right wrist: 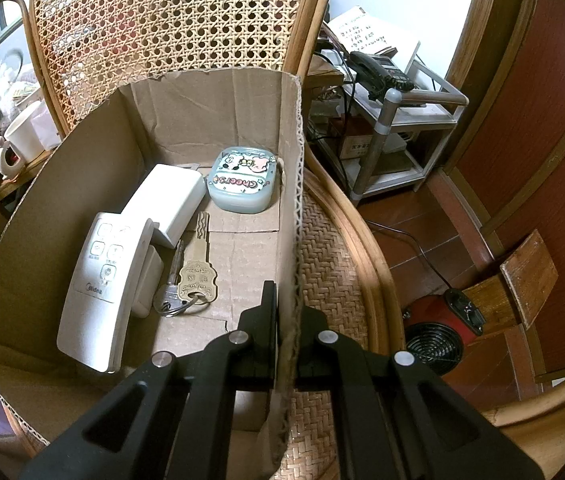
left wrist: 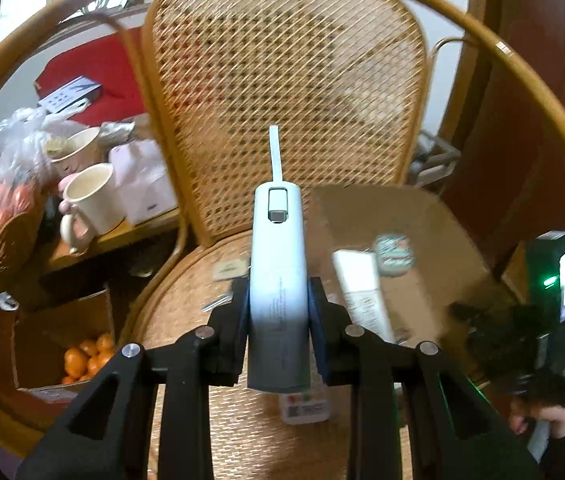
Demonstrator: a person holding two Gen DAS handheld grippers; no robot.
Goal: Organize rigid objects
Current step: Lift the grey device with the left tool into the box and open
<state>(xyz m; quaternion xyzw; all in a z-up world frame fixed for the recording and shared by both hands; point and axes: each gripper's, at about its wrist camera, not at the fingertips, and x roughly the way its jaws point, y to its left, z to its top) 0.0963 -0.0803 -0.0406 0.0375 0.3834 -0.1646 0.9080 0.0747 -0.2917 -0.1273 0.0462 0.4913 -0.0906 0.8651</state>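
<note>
Left gripper [left wrist: 278, 312] clamps white plastic slab-shaped device [left wrist: 278, 280], lower end hidden. Right gripper [right wrist: 287, 320] pinches brown cardboard box wall [right wrist: 290, 200], rim between jaws.

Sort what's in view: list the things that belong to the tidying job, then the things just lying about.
Job:
white device, clamped in the left gripper
cardboard box, its wall pinched by the right gripper
remote
keys
Cheers tin

Lying about:
mugs
oranges
telephone
red fan heater
</note>
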